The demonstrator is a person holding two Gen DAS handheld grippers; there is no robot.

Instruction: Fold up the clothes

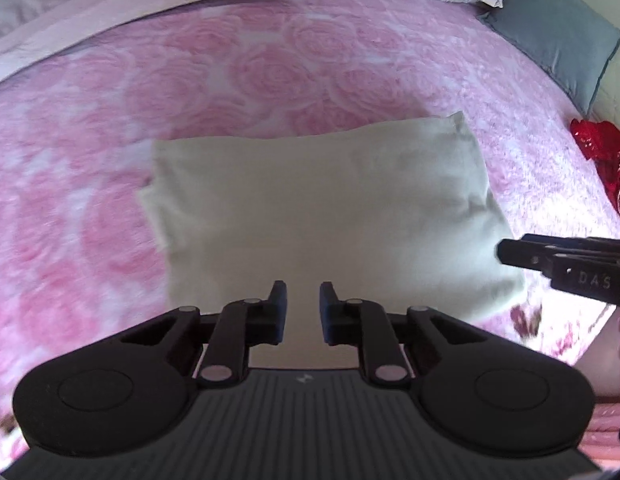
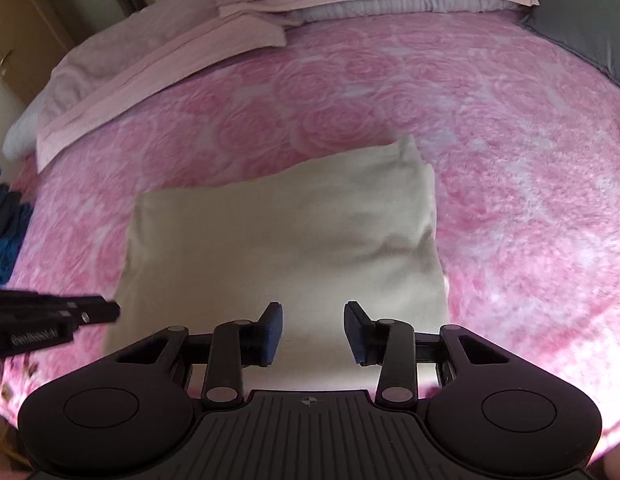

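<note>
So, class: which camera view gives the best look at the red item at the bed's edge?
The left wrist view. The red item shows at that frame's right edge, beyond the cream folded cloth, on the pink bedspread. The right wrist view does not show it at all.

The left black two-finger gripper (image 1: 302, 308) fills the lower middle of the left wrist view, its jaws parted with a narrow gap between the dark blue pads (image 1: 278, 300). Nothing sits between them. The right black two-finger gripper (image 2: 313, 330) sits in the lower middle of the right wrist view, jaws spread a little wider, its blue pads (image 2: 273, 328) also holding nothing. Each gripper shows in the other's view: the right one enters from the right edge at mid-height of the left view, the left one from the left edge, below mid-height, of the right view, both seen side-on and pointing inward.
</note>
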